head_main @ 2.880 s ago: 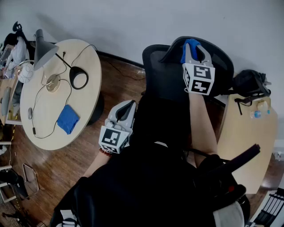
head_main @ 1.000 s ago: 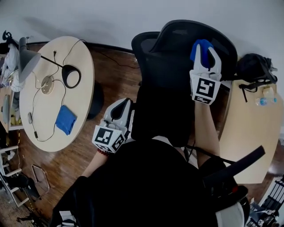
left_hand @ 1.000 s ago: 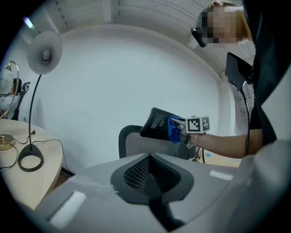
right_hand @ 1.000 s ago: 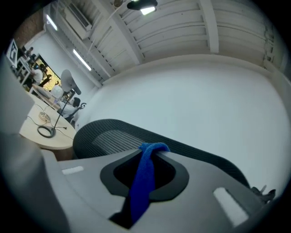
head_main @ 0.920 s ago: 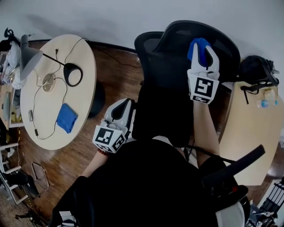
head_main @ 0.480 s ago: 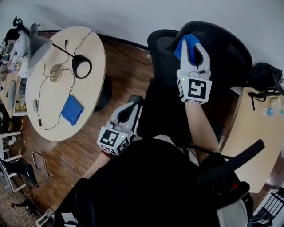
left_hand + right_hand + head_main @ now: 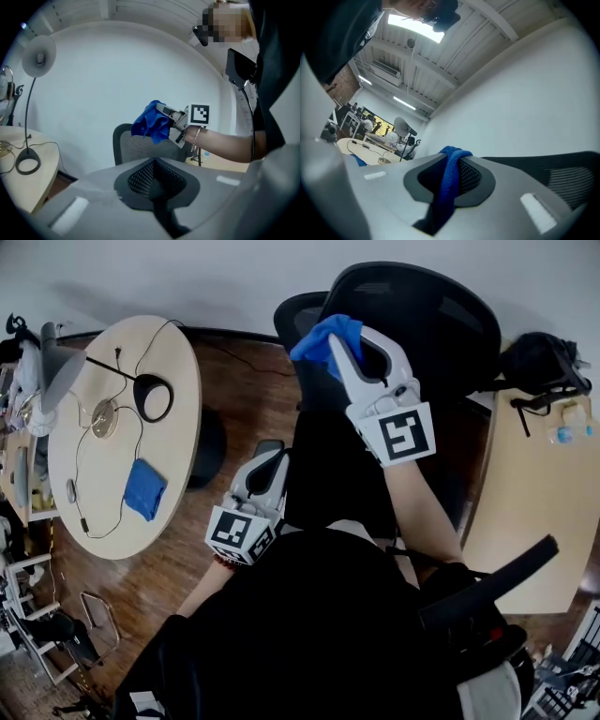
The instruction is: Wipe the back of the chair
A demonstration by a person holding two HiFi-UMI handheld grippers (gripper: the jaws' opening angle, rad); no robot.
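Ahead of the right gripper point(image 7: 354, 339), a bunched blue cloth point(image 7: 323, 337) sticks out past its tip; the two jaws are clamped on the cloth, and the right gripper view shows a fold of it running down between the dark pads point(image 7: 474, 177). Just beyond and below that cloth stands the black mesh chair back point(image 7: 424, 317), its broad curve spreading off to this gripper's right. Seen from the left gripper view, the cloth hangs right at the top edge of the backrest, though whether it presses on the mesh I cannot tell. Well below and to the left of the right gripper, the left gripper point(image 7: 269, 468) sits low beside the chair, tip pointing toward it. Its jaws are closed together with nothing between them. Off to the left gripper's left is a round table point(image 7: 178, 442) carrying a desk lamp point(image 7: 58, 364), some cable and a second blue cloth point(image 7: 143, 490) lying flat. To the right gripper's far right, past the chair, a pale desk point(image 7: 525, 512) holds a black bag point(image 7: 536, 364) at its far end.
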